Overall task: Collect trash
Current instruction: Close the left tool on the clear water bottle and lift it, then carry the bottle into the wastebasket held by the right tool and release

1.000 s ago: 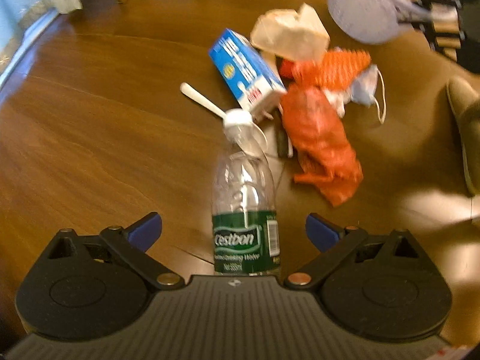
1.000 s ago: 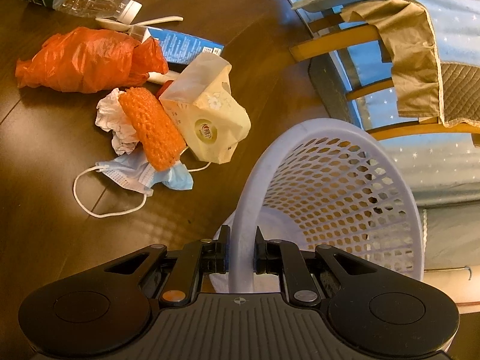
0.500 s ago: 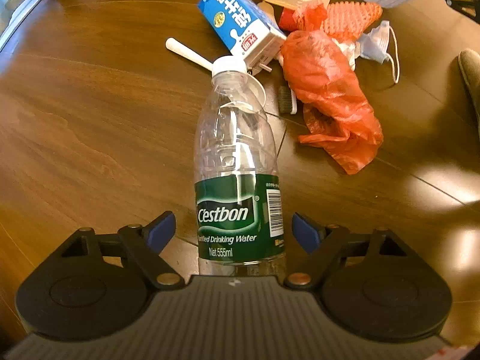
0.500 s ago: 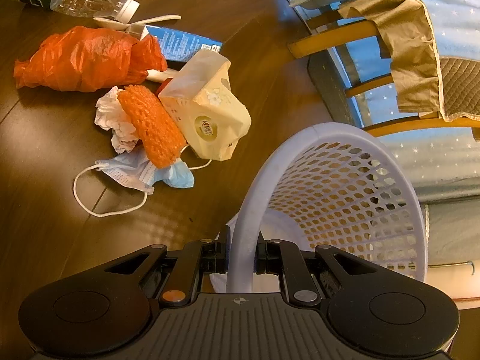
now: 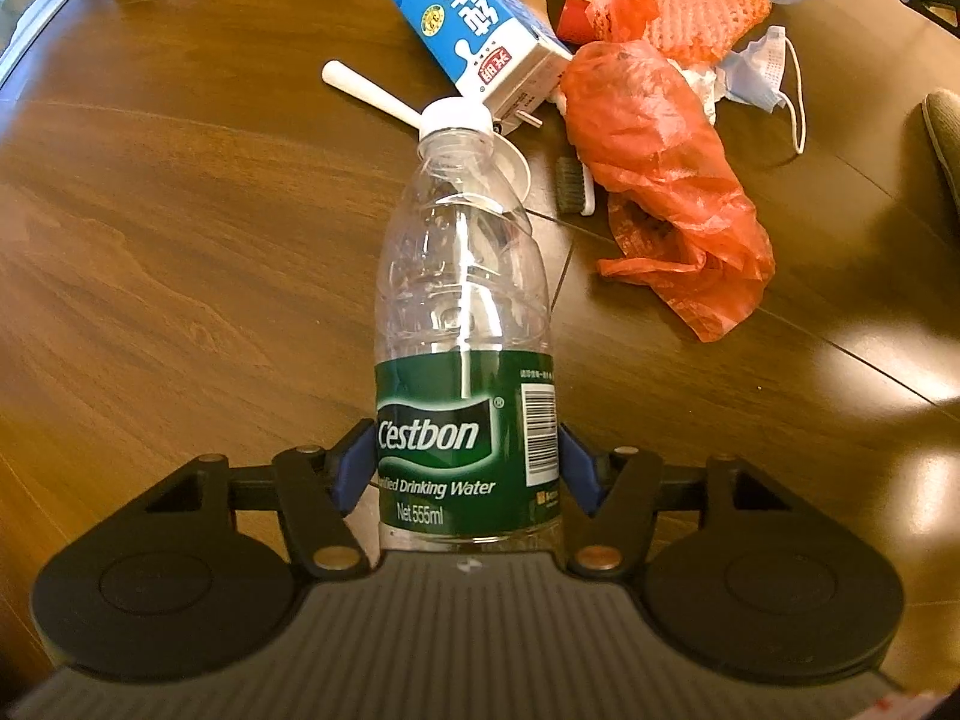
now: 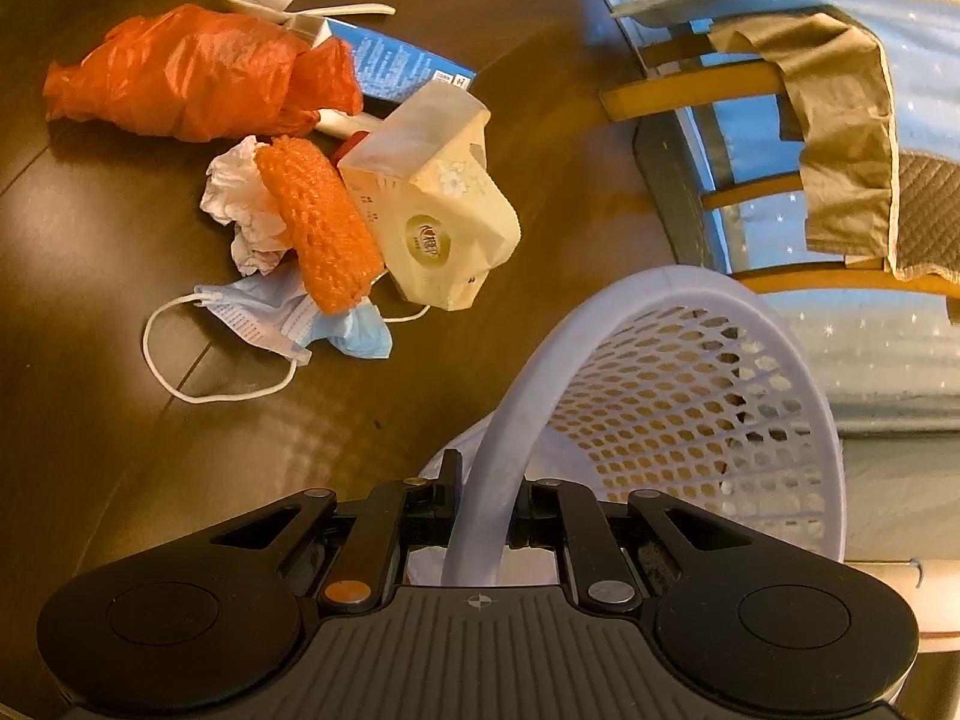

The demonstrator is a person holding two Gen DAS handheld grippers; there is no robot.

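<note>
While the left gripper (image 5: 467,468) points steeply down at the wooden tabletop (image 5: 180,252), its jaws have just been closing around the green label of the lying water bottle (image 5: 465,324), the blue pads (image 5: 354,468) now against both sides. Beyond the white cap lie a spoon (image 5: 366,90), a blue milk carton (image 5: 480,30), an orange plastic bag (image 5: 660,180) and a face mask (image 5: 762,69). The right gripper (image 6: 483,501) stays clenched on the rim of the white basket (image 6: 690,372).

Home room, wood floor (image 5: 180,240), draped wooden chair (image 6: 750,84)
</note>
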